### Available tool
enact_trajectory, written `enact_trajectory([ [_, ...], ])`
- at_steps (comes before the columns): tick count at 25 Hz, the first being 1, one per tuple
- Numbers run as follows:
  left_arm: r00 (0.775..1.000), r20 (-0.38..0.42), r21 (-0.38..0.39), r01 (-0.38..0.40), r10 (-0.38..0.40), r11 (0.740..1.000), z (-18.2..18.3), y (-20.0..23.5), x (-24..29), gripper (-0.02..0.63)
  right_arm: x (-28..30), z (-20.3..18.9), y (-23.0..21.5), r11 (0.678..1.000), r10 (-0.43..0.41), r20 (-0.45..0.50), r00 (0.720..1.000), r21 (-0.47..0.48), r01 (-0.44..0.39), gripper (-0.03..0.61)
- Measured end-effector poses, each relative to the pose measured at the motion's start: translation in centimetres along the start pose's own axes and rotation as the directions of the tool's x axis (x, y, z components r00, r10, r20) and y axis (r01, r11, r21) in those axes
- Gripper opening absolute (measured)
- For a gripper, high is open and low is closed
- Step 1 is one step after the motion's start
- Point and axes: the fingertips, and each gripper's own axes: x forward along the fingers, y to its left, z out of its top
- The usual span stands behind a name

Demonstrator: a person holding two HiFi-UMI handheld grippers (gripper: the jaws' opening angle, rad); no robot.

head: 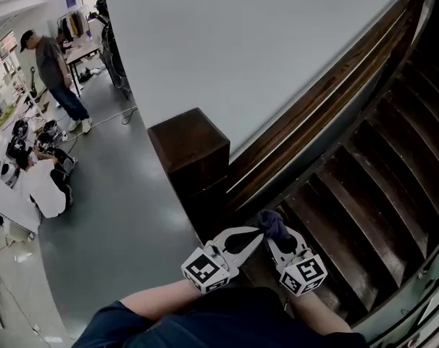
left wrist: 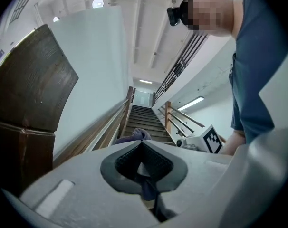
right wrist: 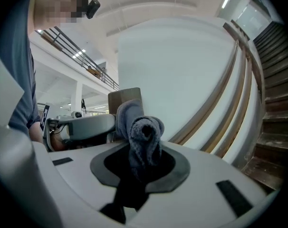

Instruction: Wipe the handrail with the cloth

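Bunched blue-grey terry cloth (head: 272, 222) clamped in right hand-held gripper (head: 276, 239); left hand-held gripper (head: 257, 233) closed, pinching its edge. Cloth near foot of dark wooden handrail (head: 328, 85), apparently off it. Wiping seemingly unstarted; whole rail left.

The left tool (head: 258, 235) and right tool (head: 272, 242) pinch one bunched purple cloth (head: 273, 223) at the foot of the dark handrail (head: 322, 91), beside a square post (head: 190, 145).

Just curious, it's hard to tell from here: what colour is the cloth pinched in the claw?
The cloth is a plain greyish purple, shown best in the right gripper view.
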Motion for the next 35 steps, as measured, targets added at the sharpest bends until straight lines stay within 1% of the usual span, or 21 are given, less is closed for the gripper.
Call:
enact_trajectory([
  [6, 0.999, 0.032, -0.016, 0.042, -0.041, 0.999, 1.1, 2.6, 1.3, 0.002, 1.9, 0.5, -1.8, 0.998, -0.06, -0.025, 0.998, -0.006, 0.06, 0.094],
  [13, 0.999, 0.008, -0.017, 0.038, -0.038, 0.999, 1.2, 3.9, 3.5, 0.002, 3.4, 1.1, -3.6, 0.999, -0.038, -0.018, 0.999, 0.016, 0.038, 0.094],
  [18, 0.999, -0.004, 0.01, 0.042, -0.042, 0.999, 1.3, 4.4, 6.6, 0.002, 3.3, 2.3, -6.5, 0.999, -0.038, 0.026, 0.999, 0.001, 0.038, 0.095],
  [26, 0.999, 0.005, 0.053, 0.037, -0.037, 0.998, 2.1, 5.9, 14.8, 0.002, 2.7, 5.4, -14.6, 0.998, -0.037, 0.087, 0.996, -0.039, 0.041, 0.094],
  [31, 1.0, 0.017, 0.056, 0.001, -0.002, 0.998, 3.0, 8.4, 20.3, 0.002, 4.1, 8.3, -20.7, 0.996, -0.038, 0.121, 0.992, -0.075, 0.047, 0.094],
  [33, 1.0, 0.023, 0.045, -0.013, 0.012, 0.999, 3.4, 9.5, 22.4, 0.002, 4.9, 9.4, -22.7, 0.995, -0.03, 0.135, 0.99, -0.089, 0.042, 0.094],
  [35, 0.999, 0.03, 0.051, -0.023, 0.021, 0.998, 3.8, 10.4, 24.2, 0.002, 5.7, 10.4, -24.6, 0.993, -0.021, 0.152, 0.988, -0.112, 0.038, 0.094],
])
